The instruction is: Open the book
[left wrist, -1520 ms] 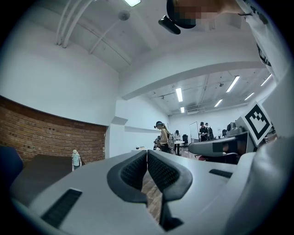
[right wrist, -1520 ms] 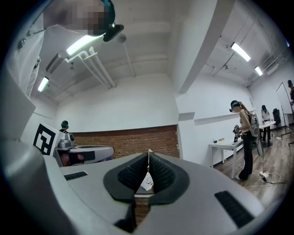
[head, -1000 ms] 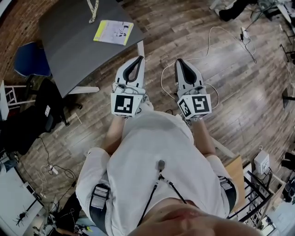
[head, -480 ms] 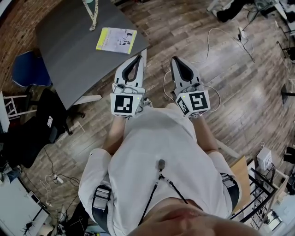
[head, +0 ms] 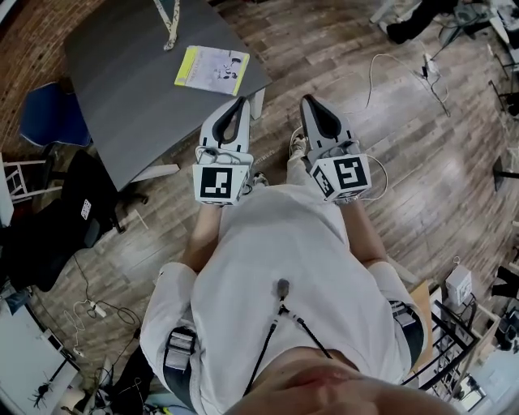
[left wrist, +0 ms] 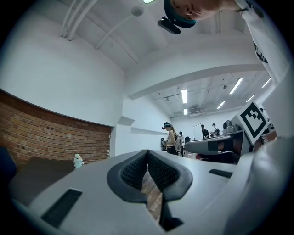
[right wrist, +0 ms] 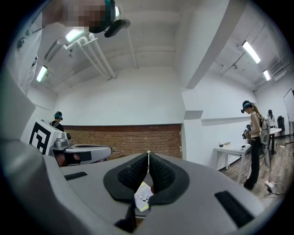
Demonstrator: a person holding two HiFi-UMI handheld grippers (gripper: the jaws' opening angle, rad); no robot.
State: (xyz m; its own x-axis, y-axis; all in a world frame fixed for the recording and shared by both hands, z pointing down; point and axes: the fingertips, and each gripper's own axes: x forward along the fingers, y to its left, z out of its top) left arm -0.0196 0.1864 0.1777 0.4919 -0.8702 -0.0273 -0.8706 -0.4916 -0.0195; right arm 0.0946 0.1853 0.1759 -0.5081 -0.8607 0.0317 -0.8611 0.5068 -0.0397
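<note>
A closed book (head: 212, 70) with a yellow-green and white cover lies flat near the corner of a dark grey table (head: 130, 89). My left gripper (head: 242, 103) is held level just off that corner, to the right of and below the book; its jaws are shut and empty. My right gripper (head: 308, 101) hovers over the wooden floor beside it, also shut with nothing in it. In the right gripper view the book (right wrist: 143, 196) shows through the gap under the closed fingertips (right wrist: 148, 153). The left gripper view shows its pads (left wrist: 147, 151) meeting, with the book out of sight.
A striped lanyard (head: 171, 20) lies on the table's far part. A blue chair (head: 53, 113) and a black seat (head: 73, 211) stand left of the table. Cables (head: 381, 65) trail over the wooden floor at right. Other people stand by white tables (right wrist: 234, 149) in the distance.
Both grippers have drawn nearer to the table's corner; the table and book sit lower and closer in the head view. Both pairs of jaws stay shut.
</note>
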